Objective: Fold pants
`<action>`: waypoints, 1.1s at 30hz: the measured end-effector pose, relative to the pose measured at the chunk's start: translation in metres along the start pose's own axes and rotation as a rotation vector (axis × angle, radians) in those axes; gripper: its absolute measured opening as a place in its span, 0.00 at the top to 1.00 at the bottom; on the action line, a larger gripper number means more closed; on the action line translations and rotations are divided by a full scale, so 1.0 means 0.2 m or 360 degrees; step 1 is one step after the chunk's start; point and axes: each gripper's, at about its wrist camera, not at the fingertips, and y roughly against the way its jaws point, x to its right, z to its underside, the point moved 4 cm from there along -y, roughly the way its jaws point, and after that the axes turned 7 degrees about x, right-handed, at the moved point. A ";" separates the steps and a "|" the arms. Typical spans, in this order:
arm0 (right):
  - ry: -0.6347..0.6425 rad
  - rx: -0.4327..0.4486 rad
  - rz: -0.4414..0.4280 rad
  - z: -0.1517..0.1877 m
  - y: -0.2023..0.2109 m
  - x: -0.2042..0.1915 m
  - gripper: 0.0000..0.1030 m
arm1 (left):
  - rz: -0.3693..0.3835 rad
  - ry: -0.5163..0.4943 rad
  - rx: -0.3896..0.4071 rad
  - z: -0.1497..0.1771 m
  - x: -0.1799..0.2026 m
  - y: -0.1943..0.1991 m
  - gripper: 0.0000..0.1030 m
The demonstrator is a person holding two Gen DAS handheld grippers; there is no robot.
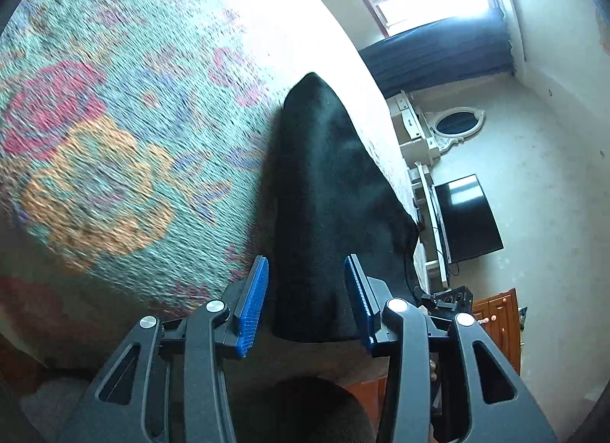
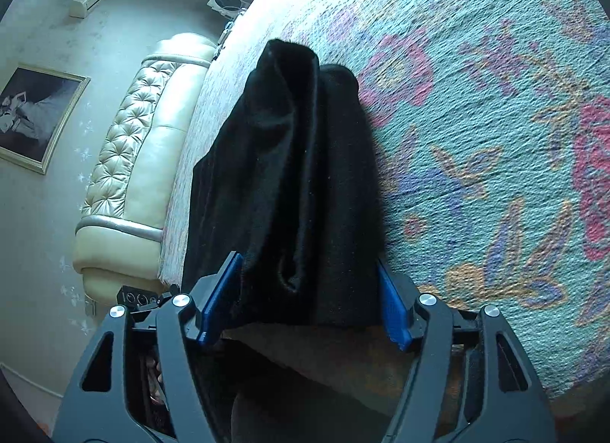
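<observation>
We see soft black pants [image 2: 301,183] folded long on a woven flowered blanket [image 1: 114,130]. Our left gripper [image 1: 305,302] and right gripper [image 2: 305,302] both stand released, blue ribbed pads apart.

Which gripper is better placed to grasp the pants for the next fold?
Probably the right gripper: the pants fill its open jaws. The left gripper is open too, with fabric lying loosely between its pads.

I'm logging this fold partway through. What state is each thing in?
pants: black, bunched in folds, lying on the floral blanket
left gripper: open, straddling the cloth's near end
right gripper: open, cloth between its fingers
television: off, dark
</observation>
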 end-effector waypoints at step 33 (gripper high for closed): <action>0.0177 -0.0132 -0.0135 -0.13 -0.46 -0.24 0.65 | -0.0273 -0.0082 0.0063 -0.24 -0.07 -0.15 0.76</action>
